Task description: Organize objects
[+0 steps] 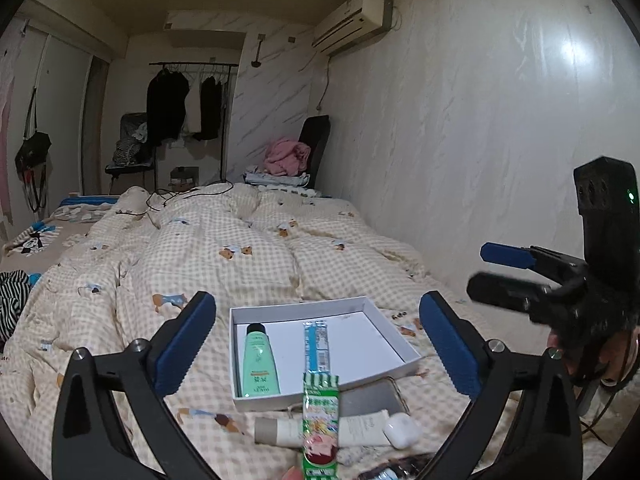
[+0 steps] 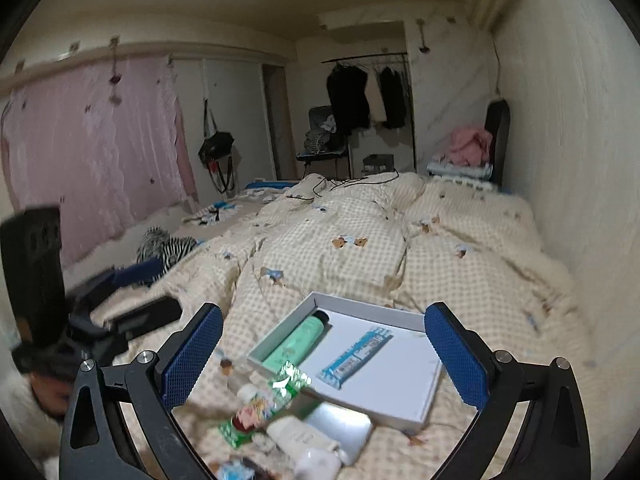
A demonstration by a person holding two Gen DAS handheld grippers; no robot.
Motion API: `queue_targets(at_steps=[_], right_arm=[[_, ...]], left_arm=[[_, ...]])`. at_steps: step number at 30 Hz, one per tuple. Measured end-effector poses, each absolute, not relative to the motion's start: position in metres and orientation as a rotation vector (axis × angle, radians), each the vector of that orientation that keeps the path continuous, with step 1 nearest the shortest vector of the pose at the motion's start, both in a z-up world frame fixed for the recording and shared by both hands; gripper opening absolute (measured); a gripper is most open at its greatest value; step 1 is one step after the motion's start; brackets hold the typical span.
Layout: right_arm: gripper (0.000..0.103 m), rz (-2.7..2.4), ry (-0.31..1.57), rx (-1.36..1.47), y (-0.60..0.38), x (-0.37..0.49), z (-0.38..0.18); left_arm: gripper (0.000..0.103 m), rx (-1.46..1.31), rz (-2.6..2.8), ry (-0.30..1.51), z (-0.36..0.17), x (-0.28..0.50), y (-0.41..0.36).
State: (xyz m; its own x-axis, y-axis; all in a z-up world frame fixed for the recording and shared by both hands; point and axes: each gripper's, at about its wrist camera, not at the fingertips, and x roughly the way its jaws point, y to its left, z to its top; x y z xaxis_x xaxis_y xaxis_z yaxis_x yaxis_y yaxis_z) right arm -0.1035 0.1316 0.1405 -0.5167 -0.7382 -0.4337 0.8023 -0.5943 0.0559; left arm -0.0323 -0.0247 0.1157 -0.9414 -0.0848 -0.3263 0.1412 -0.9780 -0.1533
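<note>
While both grippers [image 1: 316, 344] [image 2: 322, 354] stand wide open and empty, a green tube [image 1: 259, 364] lies inside the white box [image 1: 400, 340].

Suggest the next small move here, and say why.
Probably lower the left hand-held gripper onto the green snack packet. Both hand-held grippers are open and empty, the white box holds only a green tube and a blue packet, and items remain outside.

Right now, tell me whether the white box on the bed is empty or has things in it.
Not empty. The white box holds a green tube and a blue sachet, lying flat side by side; the rest of its floor is bare.
</note>
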Motion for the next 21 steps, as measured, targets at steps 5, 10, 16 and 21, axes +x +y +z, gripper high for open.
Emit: queue_targets(at_steps=[5,10,16,21], right_arm=[[0.102,-2.138,0.240,0.514,0.147,-0.064,0.131],[0.102,-2.142,0.226,0.552,0.163,-0.053,0.125],[0.102,-2.245,0.225,0.607,0.163,-0.049,0.123],[0.102,-2.301,0.379,0.560,0.130,-0.035,0.116]], left_arm=[[0.103,0.578,-2.949,0.196,0.110,-0.027,-0.006],[0.103,0.703,-2.786,0.235,0.103,-0.032,0.014],[0.103,0.737,-2.521,0.156,0.076,-0.034,0.033],[0.103,0.647,-2.401,-0.007,0.059,-0.031,0.038]])
